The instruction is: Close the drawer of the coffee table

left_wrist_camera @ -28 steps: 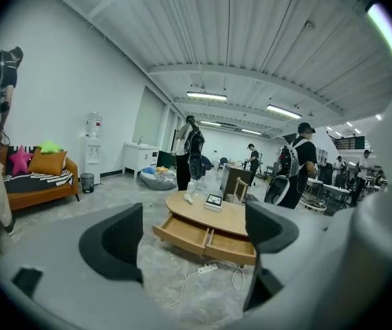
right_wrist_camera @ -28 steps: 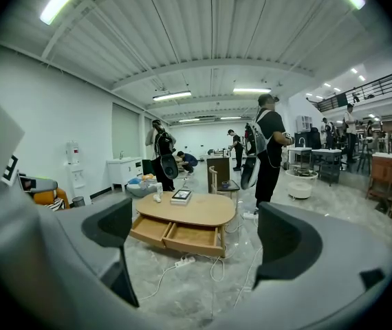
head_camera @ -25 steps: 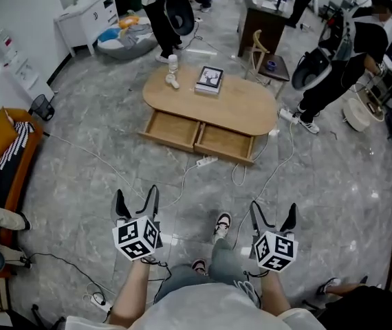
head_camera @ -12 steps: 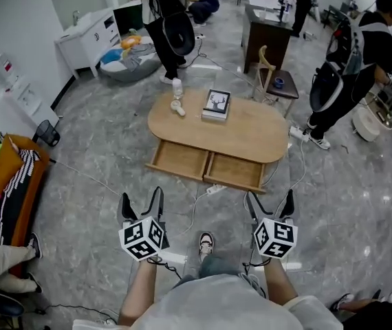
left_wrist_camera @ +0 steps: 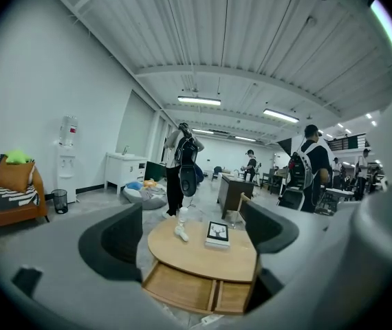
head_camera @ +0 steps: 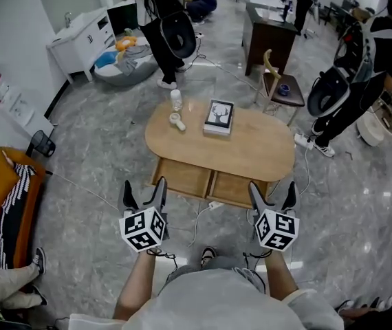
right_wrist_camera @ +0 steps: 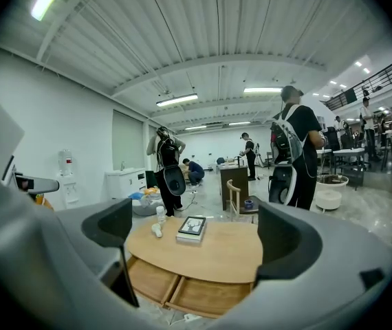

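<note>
Wooden table (head_camera: 251, 150), two open drawers (head_camera: 182, 177)

Floor (head_camera: 100, 150): grey marbled tile. White walls (head_camera: 3, 40) meet a white ribbed ceiling (left_wrist_camera: 251, 33) fitted with strip lights (left_wrist_camera: 198, 100). Furniture: white cabinet (head_camera: 79, 29), orange sofa (left_wrist_camera: 10, 216), dark wooden desk (head_camera: 268, 40), wooden chair (head_camera: 282, 84).

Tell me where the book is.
In the head view, the book lies on the coffee table near its far edge, just right of the white bottle.
</note>
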Demonstrator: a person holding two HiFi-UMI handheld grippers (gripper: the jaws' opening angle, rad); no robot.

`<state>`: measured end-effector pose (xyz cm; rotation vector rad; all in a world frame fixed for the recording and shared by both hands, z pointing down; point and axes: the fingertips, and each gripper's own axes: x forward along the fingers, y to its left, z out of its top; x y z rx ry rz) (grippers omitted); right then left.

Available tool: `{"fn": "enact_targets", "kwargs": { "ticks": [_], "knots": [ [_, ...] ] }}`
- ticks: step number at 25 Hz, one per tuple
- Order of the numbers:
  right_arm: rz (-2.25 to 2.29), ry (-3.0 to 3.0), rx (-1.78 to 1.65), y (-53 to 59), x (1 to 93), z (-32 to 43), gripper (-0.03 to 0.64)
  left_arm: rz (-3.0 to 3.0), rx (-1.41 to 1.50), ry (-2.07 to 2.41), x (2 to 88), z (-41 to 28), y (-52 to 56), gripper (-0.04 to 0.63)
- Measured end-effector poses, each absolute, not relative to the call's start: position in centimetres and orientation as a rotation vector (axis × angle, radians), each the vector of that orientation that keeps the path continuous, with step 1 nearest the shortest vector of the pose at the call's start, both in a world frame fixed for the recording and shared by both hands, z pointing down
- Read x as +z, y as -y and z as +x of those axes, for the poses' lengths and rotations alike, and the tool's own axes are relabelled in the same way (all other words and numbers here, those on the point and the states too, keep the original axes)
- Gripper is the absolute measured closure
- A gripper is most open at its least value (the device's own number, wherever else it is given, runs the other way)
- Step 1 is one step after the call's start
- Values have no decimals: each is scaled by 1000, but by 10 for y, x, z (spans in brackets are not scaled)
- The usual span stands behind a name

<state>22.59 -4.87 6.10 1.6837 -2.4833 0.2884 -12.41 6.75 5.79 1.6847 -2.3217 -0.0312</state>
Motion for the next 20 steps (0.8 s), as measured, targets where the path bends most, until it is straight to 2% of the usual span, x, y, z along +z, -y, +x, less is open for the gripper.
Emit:
{"fn": "enact_targets", "kwargs": {
  "ticks": [20],
  "knots": [
    [2035, 2150, 389, 95, 88, 176, 43, 1949, 127, 1991, 102, -191, 92, 132]
  ]
}}
